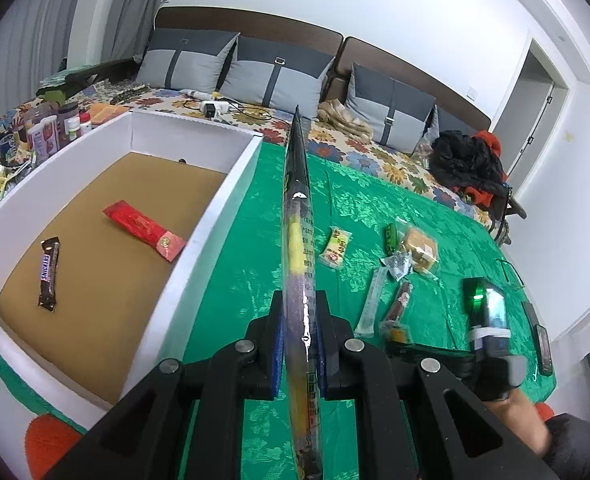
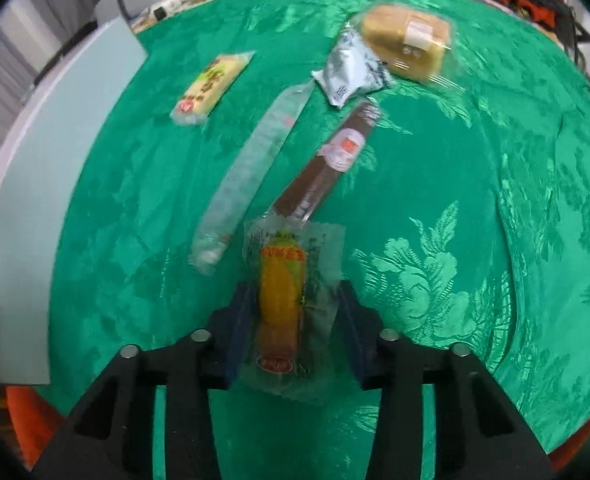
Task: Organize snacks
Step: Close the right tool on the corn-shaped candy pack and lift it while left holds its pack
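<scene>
The left gripper point(image 1: 301, 344) is clamping a long flat snack packet point(image 1: 298, 216) edge-on between its closed fingers point(image 1: 275, 344), holding it above the green cloth point(image 1: 231, 280) just beside the white box point(image 1: 219, 216). Inside the box, a Snickers bar point(image 1: 49, 274) and a red packet point(image 1: 145, 229) are lying apart on the brown floor.

The right gripper point(image 2: 291, 316) is pointing steeply down, its fingers point(image 2: 237, 320) standing partly apart around a clear-wrapped yellow snack point(image 2: 281, 296); whether the pads are pressing it cannot be told. A clear tube packet point(image 2: 251, 172), brown stick point(image 2: 327, 164), silver sachet point(image 2: 349, 70), cake point(image 2: 405, 42) and yellow wafer packet point(image 2: 211, 86) are lying on the cloth beyond.
</scene>
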The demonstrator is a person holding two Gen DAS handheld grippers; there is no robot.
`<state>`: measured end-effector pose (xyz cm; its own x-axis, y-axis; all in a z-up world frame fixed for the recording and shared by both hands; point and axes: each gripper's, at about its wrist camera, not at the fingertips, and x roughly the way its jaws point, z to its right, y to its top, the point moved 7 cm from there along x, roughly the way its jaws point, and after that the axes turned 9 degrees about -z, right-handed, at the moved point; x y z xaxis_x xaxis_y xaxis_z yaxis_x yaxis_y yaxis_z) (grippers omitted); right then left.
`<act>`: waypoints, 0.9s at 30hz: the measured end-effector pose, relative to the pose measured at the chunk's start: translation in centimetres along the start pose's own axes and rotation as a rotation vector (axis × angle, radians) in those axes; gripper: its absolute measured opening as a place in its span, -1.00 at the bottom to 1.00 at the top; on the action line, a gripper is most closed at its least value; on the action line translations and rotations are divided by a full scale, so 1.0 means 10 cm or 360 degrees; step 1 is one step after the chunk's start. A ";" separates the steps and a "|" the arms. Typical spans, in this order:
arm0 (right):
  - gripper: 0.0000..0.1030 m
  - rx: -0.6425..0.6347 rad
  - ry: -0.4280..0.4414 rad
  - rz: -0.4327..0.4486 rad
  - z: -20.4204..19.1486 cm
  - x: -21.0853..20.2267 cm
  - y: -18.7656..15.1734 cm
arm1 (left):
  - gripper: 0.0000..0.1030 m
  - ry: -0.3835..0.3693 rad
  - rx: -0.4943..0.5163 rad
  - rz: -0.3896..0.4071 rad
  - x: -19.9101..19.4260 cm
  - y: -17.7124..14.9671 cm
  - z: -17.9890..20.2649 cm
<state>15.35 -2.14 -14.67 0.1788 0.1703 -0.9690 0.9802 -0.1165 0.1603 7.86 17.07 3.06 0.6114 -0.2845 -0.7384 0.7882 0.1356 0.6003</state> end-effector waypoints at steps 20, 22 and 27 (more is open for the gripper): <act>-0.95 0.0406 0.0715 0.0074 0.74 -1.06 0.23 | -0.77 -0.0018 -0.0067 -0.0014 0.04 0.07 -0.11; -0.84 0.0368 0.0620 0.0082 0.84 -1.10 0.19 | -0.77 -0.0020 -0.0075 -0.0009 0.04 0.06 -0.12; 0.08 0.0152 0.0348 0.0037 0.57 -0.93 0.13 | -0.77 -0.0036 -0.0083 -0.0029 0.09 0.04 -0.13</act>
<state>14.50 -9.46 -6.56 0.2255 0.3734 -0.8999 0.9649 -0.2133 0.1533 8.80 18.07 2.21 0.5956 -0.3089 -0.7415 0.8021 0.1793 0.5696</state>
